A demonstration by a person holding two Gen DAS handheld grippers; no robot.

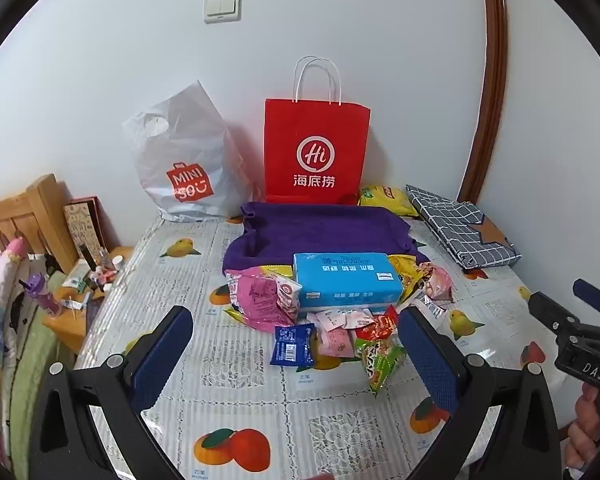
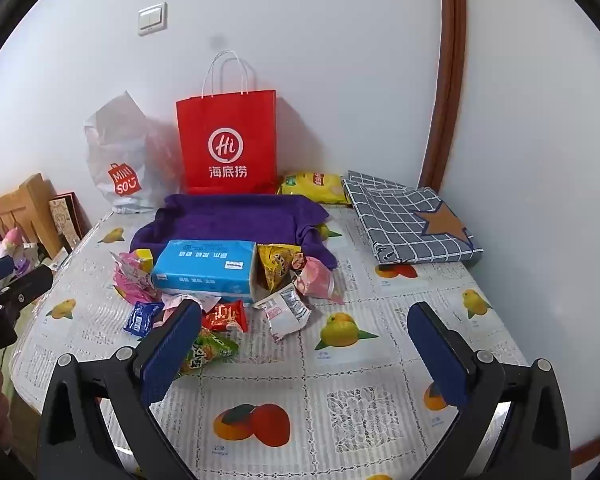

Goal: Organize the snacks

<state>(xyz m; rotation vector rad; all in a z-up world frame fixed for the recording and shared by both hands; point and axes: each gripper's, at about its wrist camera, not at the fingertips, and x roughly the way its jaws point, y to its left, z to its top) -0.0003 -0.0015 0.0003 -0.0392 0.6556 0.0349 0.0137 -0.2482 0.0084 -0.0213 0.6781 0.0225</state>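
Progress on the sorting appears nil: you have nothing in either tool, and the snacks lie in one loose heap on the fruit-print tablecloth (image 1: 260,400), in front of the purple towel (image 1: 320,228). Your left gripper (image 1: 296,354) hangs over the near edge of the heap with its jaws spread wide and nothing between the pads. Your right gripper (image 2: 306,344) hangs beside it over bare cloth, jaws likewise spread and empty.

Count, as far as the heap allows:
- one blue tissue pack (image 1: 346,280), lying on top of the heap, not a snack by the look of it;
- one large pink packet (image 1: 260,296) at its left;
- one small blue packet (image 1: 294,346);
- one red packet (image 2: 226,316);
- one green packet (image 1: 378,360), nearest you;
- one white packet with a printed label (image 2: 286,312);
- one yellow-brown packet (image 2: 276,266);
- several small pink sachets, overlapping, number uncertain;
- one yellow bag (image 2: 314,186), apart at the wall.

Two candidate containers stand at the back: one red paper bag (image 1: 316,152) and one white plastic bag (image 1: 184,160). I judge every item is yet to be placed.
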